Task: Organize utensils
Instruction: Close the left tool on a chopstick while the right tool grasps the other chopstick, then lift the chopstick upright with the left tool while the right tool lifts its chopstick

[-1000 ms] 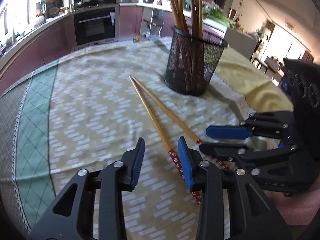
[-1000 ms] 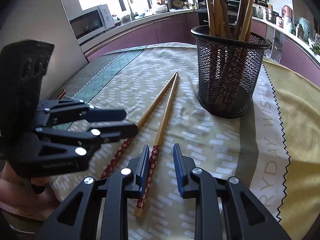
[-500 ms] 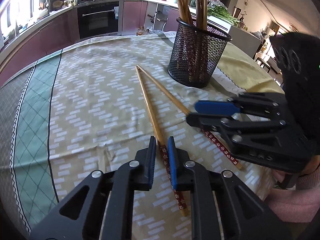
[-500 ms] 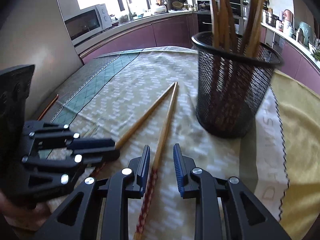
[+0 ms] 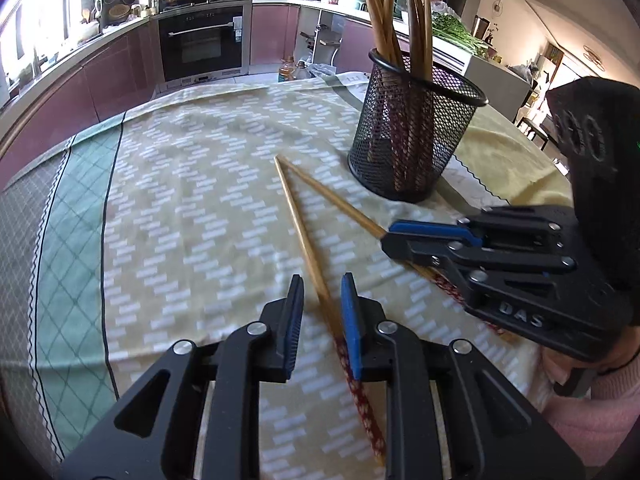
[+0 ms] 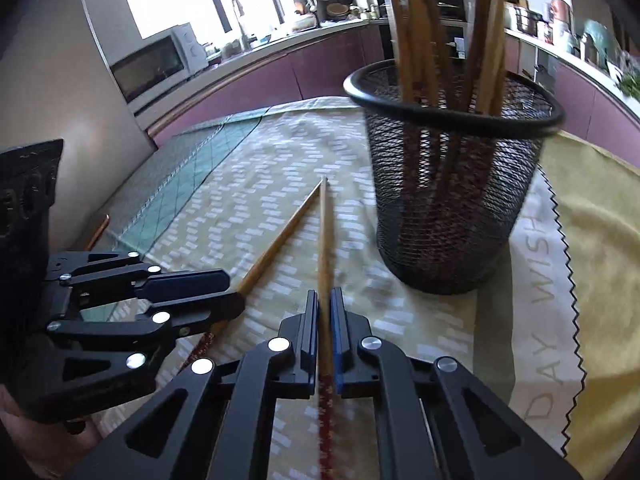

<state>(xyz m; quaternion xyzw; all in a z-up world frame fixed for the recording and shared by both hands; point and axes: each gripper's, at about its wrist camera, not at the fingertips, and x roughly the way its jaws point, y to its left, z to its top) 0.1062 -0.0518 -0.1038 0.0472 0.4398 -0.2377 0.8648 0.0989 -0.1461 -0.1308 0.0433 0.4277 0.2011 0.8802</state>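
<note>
Two bamboo chopsticks with red patterned handles lie in a V on the tablecloth. My right gripper (image 6: 325,300) is shut on one chopstick (image 6: 323,232), whose tip points toward the black mesh holder (image 6: 452,200) full of several chopsticks. My left gripper (image 5: 322,292) is open around the other chopstick (image 5: 304,236), which passes between its fingers close to the right blue pad. In the left wrist view the right gripper (image 5: 390,238) sits over the second chopstick (image 5: 340,206), and the holder (image 5: 412,132) stands beyond.
A yellow-green patterned tablecloth (image 5: 192,200) covers the round table, with a green border at the left and a yellow cloth (image 6: 592,240) at the right. Kitchen counters, an oven and a microwave stand far behind.
My right gripper has closed on its chopstick and moved closer to the holder. My left gripper has opened a little around the other chopstick and moved slightly forward.
</note>
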